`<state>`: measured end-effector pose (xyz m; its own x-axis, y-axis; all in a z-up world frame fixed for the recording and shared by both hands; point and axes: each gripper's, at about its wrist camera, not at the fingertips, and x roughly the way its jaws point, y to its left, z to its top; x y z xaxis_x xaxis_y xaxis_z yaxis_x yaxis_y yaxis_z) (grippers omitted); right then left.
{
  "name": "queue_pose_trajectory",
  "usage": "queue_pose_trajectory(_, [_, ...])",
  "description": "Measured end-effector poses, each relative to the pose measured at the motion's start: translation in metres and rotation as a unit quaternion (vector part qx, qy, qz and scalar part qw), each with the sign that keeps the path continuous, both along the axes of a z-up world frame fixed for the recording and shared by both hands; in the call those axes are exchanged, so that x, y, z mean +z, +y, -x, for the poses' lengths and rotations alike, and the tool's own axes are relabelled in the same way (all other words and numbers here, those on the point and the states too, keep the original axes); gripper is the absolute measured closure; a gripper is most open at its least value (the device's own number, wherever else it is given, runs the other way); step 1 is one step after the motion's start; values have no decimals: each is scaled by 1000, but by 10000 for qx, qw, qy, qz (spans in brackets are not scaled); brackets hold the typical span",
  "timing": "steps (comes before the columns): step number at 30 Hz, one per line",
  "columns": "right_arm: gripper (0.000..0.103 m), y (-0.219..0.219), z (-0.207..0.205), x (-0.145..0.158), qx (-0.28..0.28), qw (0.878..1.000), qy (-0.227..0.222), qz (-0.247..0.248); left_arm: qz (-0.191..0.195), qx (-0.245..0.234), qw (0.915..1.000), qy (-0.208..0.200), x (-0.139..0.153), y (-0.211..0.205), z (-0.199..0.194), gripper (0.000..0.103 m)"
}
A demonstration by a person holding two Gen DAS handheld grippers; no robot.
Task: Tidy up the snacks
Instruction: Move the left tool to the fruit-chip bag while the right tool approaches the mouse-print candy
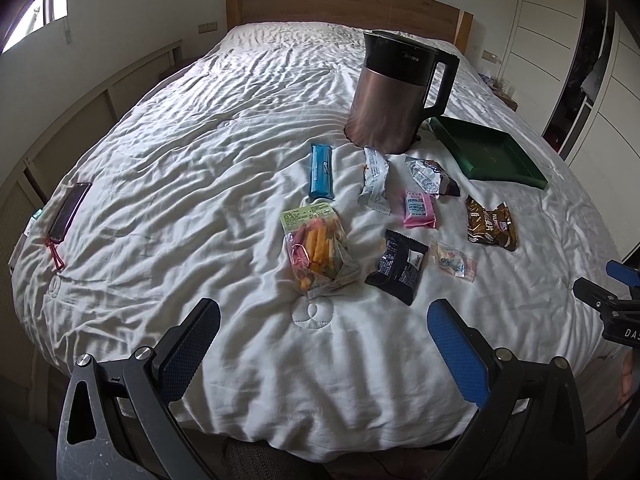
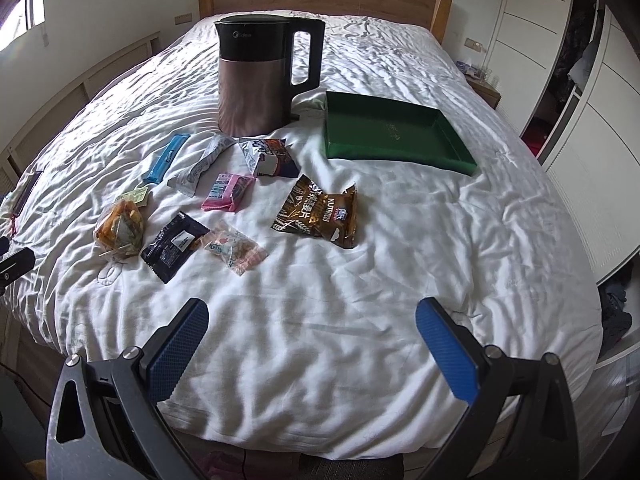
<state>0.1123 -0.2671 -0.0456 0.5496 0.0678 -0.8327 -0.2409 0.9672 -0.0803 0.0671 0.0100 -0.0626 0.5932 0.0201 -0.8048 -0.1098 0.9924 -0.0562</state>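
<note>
Several snack packets lie on the white bed: a blue bar (image 1: 322, 169), a silver packet (image 1: 375, 181), a pink packet (image 1: 419, 210), a brown Nutmas bag (image 1: 491, 223) (image 2: 318, 211), a black packet (image 1: 398, 265) (image 2: 175, 245), a clear bag of mixed snacks (image 1: 318, 252) (image 2: 120, 231) and a small clear candy packet (image 2: 236, 249). A green tray (image 2: 400, 136) (image 1: 490, 151) lies empty at the back right. My left gripper (image 1: 324, 320) is open near the bed's front edge, short of the snacks. My right gripper (image 2: 312, 316) is open, right of the snacks.
A copper and black electric kettle (image 1: 394, 92) (image 2: 260, 76) stands behind the snacks, beside the tray. A phone (image 1: 69, 212) with a red strap lies at the bed's left edge. A wooden headboard (image 1: 344, 4) is at the back, white wardrobes (image 2: 568, 60) at right.
</note>
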Motion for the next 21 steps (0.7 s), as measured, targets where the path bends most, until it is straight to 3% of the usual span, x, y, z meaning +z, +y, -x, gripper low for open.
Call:
queue_pose_trajectory(7, [0,25,-17,-13,678,9976,61,-155,-7,45,9999,132,-14,2,-25,1])
queue_pose_trajectory(21, [0,53,-53,-60,1416,9875,480,-500,-12,229,9983,535,-55,4,-87,1])
